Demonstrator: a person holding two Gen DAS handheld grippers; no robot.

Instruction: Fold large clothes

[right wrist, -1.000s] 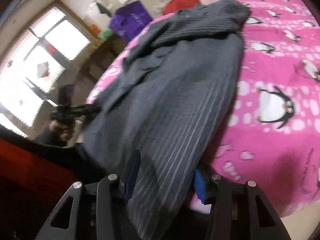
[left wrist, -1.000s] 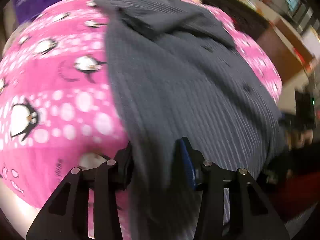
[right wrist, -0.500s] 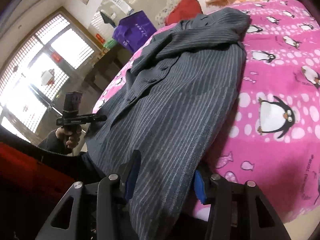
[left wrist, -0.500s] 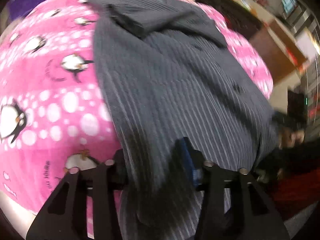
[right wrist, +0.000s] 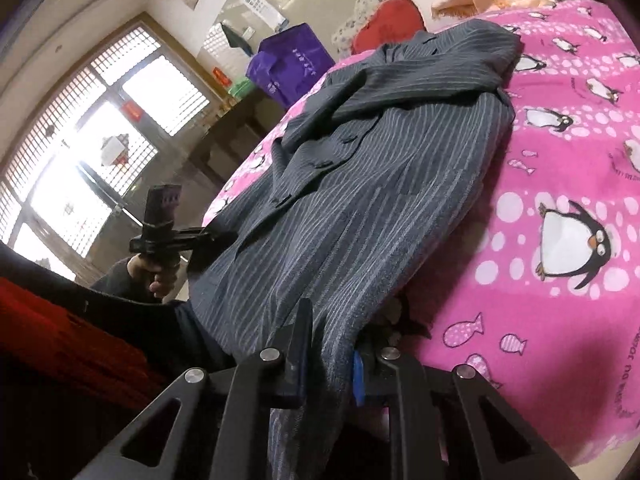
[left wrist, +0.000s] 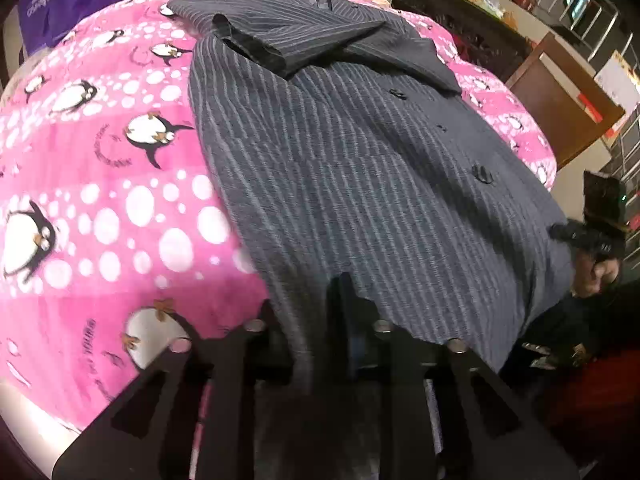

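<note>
Grey pinstriped fabric, a buttoned jacket [left wrist: 360, 168], lies lengthwise on a bed covered by a pink penguin-print blanket [left wrist: 100, 184], its collar toward the far end near the pillows and its hem hanging over the near edge. One sleeve is folded across the upper part. The left gripper [left wrist: 310, 312] has its fingers closing on the hem at one near corner, with cloth gathered between them. The right gripper [right wrist: 330, 354] closes its fingers narrowly on the other hem corner, where a fold of striped cloth runs between the blue pads. A purple bag [right wrist: 290, 64] stands beyond the bed's far corner.
</note>
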